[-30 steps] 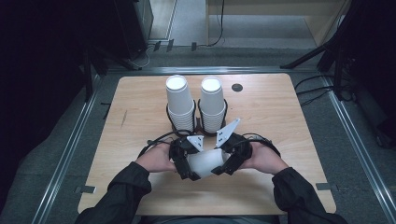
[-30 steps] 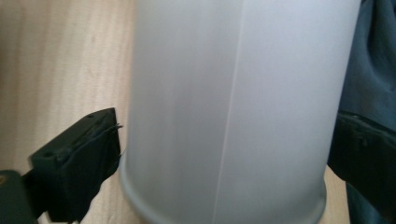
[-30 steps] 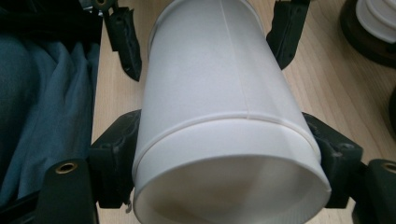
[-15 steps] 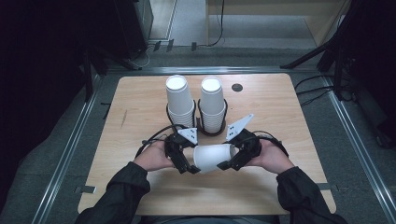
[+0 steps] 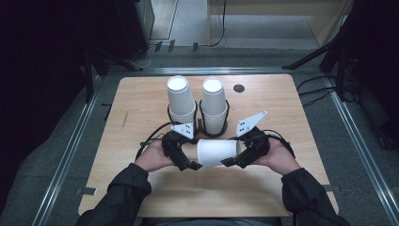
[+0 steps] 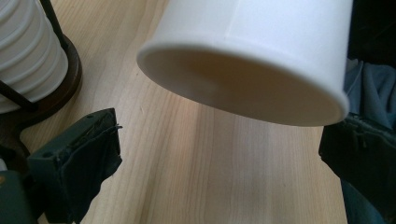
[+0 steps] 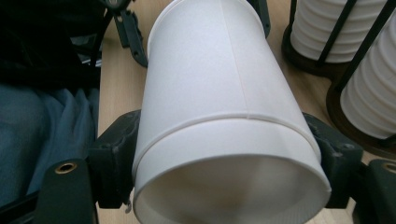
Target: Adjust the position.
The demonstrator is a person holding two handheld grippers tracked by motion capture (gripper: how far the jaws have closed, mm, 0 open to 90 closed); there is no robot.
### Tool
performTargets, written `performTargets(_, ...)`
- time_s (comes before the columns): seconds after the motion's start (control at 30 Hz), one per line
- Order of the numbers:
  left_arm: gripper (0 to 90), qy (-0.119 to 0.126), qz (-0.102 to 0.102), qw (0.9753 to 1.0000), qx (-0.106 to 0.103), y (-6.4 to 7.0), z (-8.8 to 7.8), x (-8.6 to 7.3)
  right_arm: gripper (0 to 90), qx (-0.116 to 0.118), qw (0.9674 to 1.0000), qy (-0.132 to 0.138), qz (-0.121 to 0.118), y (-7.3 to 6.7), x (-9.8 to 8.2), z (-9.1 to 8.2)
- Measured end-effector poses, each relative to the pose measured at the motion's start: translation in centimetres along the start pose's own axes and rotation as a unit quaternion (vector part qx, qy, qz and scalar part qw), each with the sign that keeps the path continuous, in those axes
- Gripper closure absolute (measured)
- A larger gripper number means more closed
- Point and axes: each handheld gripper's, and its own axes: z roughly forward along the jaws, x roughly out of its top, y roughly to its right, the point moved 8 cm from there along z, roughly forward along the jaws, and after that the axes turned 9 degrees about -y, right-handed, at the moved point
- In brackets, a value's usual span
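Dark floor and metal rails frame a pale wooden table point(image 5: 141, 103) seen from the high view, with cables trailing across the grey ground behind it; at the left, a dark sleeve point(image 5: 117, 197) leads to the person's left hand, which carries the left gripper point(image 5: 186, 162) near the table's front edge; its jaws stand apart, and in the left gripper view they sit wide at either side with the rim of a white paper cup point(image 6: 261, 51) hanging above the bare wood between them, the pads not pressing on it; behind the hands, in the middle of the table, two stacks of white cups point(image 5: 181, 101) stand upside down side by side in dark wire holders point(image 5: 214, 129); a small dark round hole point(image 5: 239, 88) lies in the tabletop just right of them; the single cup point(image 5: 217, 152) lies on its side, lifted between the two grippers, its open mouth toward the left; at the right, the right gripper point(image 5: 235, 157) is clamped on that cup, and the right gripper view shows both black jaws pressed against the cup's point(image 7: 224, 116) sides near one end; grey three-cornered plates rise from both grippers.
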Motion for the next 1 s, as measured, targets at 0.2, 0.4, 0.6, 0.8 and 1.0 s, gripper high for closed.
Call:
performTargets(0.2,0.0,0.035,-0.008,0.9990,-0.026,0.5,-0.1,0.9,24.0,0.006,0.9990,0.044,0.002,-0.3,1.1,-0.7)
performTargets(0.4,0.0,0.053,-0.006,0.9978,-0.038,1.1,0.1,1.7,24.0,0.016,0.9978,0.065,-0.005,-0.8,2.0,-0.5)
performTargets(0.6,2.6,0.076,-0.012,0.9967,-0.025,1.2,-0.4,2.2,24.2,0.019,0.9973,0.071,-0.006,-0.9,2.5,0.0)
performTargets(0.8,12.9,0.077,-0.013,0.9968,-0.020,1.3,-1.0,2.2,25.3,0.017,0.9968,0.077,-0.014,-0.9,2.5,-0.2)
performTargets(1.0,18.3,0.070,-0.018,0.9961,-0.051,1.8,-1.6,2.4,25.6,0.031,0.9957,0.086,-0.011,-1.1,2.5,-0.7)
